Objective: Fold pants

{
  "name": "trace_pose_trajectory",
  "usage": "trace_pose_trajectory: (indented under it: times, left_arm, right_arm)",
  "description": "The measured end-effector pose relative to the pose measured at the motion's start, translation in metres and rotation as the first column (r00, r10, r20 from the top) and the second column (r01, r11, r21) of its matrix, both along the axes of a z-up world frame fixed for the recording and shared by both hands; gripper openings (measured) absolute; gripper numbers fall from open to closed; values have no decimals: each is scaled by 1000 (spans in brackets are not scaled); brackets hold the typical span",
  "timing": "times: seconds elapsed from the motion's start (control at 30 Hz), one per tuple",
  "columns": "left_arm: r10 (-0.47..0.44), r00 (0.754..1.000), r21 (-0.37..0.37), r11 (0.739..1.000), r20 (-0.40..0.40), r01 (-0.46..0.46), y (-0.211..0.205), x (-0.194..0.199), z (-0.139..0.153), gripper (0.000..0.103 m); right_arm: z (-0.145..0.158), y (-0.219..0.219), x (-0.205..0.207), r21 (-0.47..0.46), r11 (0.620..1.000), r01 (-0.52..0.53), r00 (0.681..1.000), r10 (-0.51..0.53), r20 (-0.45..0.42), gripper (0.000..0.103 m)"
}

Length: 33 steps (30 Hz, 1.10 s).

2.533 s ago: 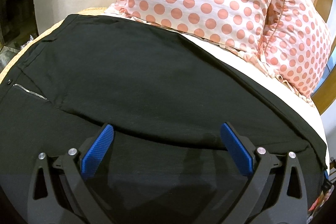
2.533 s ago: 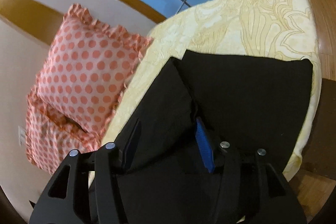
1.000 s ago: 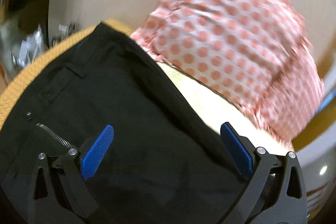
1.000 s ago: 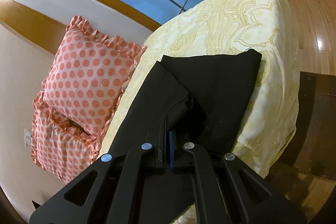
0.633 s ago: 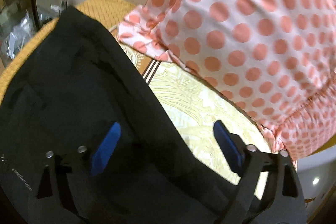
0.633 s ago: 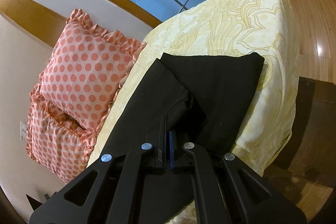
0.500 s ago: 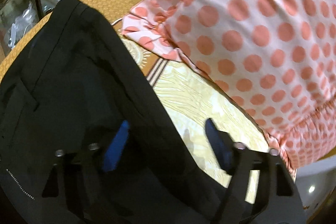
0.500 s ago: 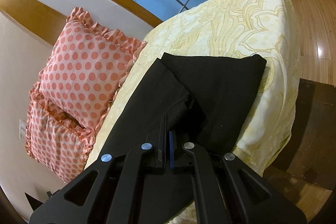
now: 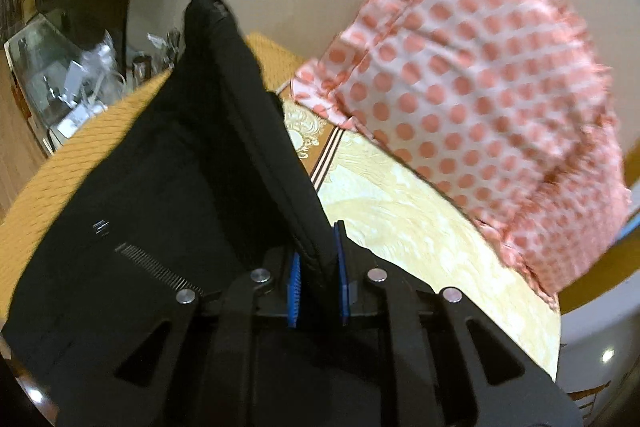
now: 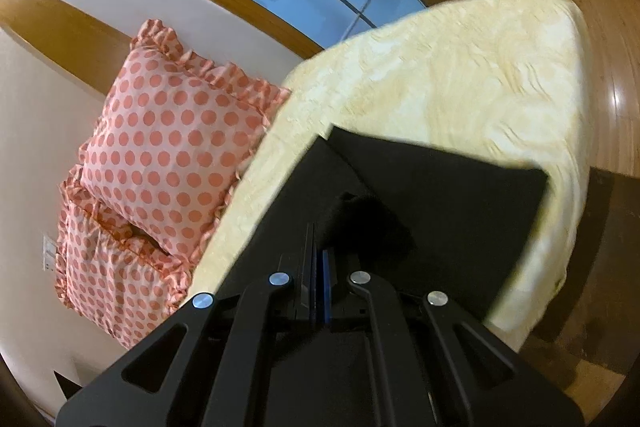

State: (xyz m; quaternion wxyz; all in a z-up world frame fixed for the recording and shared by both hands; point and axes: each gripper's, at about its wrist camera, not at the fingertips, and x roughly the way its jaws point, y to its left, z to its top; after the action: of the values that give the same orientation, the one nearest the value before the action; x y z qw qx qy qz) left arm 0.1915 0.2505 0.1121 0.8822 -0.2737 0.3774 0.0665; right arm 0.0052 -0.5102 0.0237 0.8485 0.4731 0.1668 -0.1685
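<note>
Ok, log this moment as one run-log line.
step: fold pants | left gripper: just closed, shut on pants edge | right gripper: shut on pants | surface: bed | nearby: dotted pillows

Readable text: none in either view.
Pants [image 9: 168, 187]: plain black cloth, no label or brand mark showing.
Pillows [image 10: 172, 147]: dot pattern only, no lettering.
Bed cover [image 10: 460, 75]: ornamental swirls, no words.
Clutter left of the pants [image 9: 76, 83]: too blurred to read anything.
</note>
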Motion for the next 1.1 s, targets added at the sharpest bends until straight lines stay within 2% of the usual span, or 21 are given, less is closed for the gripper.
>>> trace_pose_trajectory:
  times: [0.1,0.13,0.2,0.27,0.37,0.47,0.6,0.67,0.8,0.9,0.97,1.0,1.03,1.1]
  left_arm:
    - [10,997,20,1000,74,-11,-3,-56,17,15]
    - [26,995,43,999,95,-30,-6,-82,17,15]
    - [56,992,55,997,109,-62,-10,-109,7,15]
    - [107,990,24,994,95,-110,-11,-147,-21,15]
    - [156,987,-46,987,30,-155,-6,-175,-64,15]
    - [197,980,-98,976,3,-196,2,-190,-93,15]
    - [204,978,-105,974,38,-199,2,-192,-90,18]
    - [206,977,-94,975,48,-201,2,-192,-87,23]
    - [237,969,-119,966,67,-228,11,-191,-83,47]
    - [280,957,-177,948,77,-263,27,-191,-83,50]
    - [297,952,-192,941,74,-278,36,-186,-84,48]
    - [299,952,-192,940,67,-282,39,-183,-85,40]
    - [304,951,-185,939,55,-290,41,-180,-86,19]
    - [298,952,-179,942,72,-282,41,-183,-79,15]
  right_arm:
    - [23,-1,-9,-36,999,8,997,-5,72,2]
    - [28,-1,-13,-45,999,13,996,-9,87,2]
    - [31,-3,-22,-49,999,24,995,-19,97,2]
    - [22,-5,-28,-31,999,35,997,-33,66,2]
    - [-1,-10,-33,27,998,53,999,-53,3,2]
    - [-18,-15,-37,93,993,65,998,-65,-6,2]
    - [-20,-13,-40,84,995,60,998,-59,-10,2]
    - [-20,-13,-40,85,994,61,998,-61,-10,2]
    - [-21,-13,-41,89,994,62,998,-60,-18,2]
    - [-21,-14,-41,86,995,58,998,-57,-15,2]
    - [-19,-14,-37,81,996,49,999,-48,-12,2]
    - [-17,-14,-35,80,996,44,999,-44,-8,2]
    - [-12,-16,-32,76,997,33,999,-33,5,2]
    - [-2,-17,-29,72,997,14,999,-17,38,2]
